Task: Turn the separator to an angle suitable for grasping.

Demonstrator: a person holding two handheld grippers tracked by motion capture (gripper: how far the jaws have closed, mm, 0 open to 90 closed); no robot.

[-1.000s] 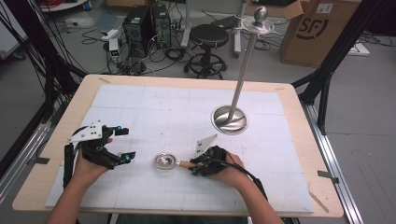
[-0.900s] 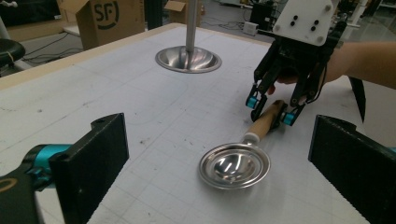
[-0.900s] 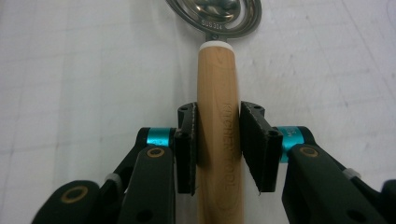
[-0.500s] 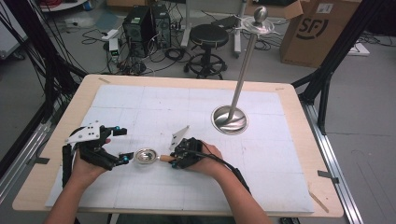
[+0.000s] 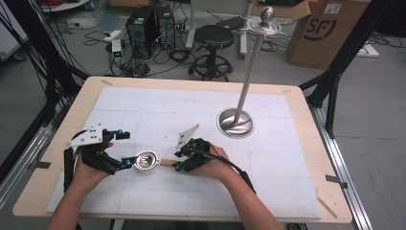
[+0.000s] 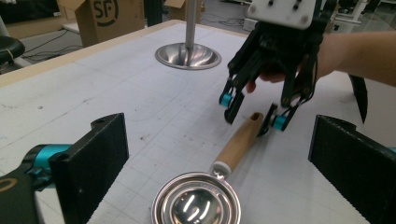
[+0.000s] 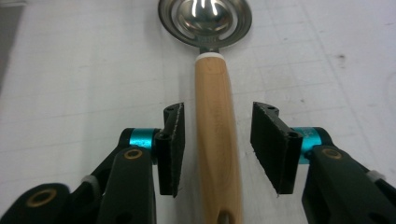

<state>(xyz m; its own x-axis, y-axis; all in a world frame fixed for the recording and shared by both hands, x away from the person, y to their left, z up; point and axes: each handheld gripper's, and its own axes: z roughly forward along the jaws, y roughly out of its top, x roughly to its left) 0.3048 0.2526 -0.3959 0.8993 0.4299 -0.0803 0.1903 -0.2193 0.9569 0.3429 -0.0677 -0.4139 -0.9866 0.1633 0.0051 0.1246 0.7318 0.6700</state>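
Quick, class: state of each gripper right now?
Left gripper: open, holding nothing, beside the scoop's bowl.
Right gripper: open, fingers astride the wooden handle, not touching.

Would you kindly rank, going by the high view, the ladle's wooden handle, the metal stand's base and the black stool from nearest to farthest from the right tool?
1. Wooden handle: between the jaws of the right tool, on its left.
2. Metal stand's base: on the mat, ahead and to the right.
3. Black stool: on the floor beyond the table's far edge.
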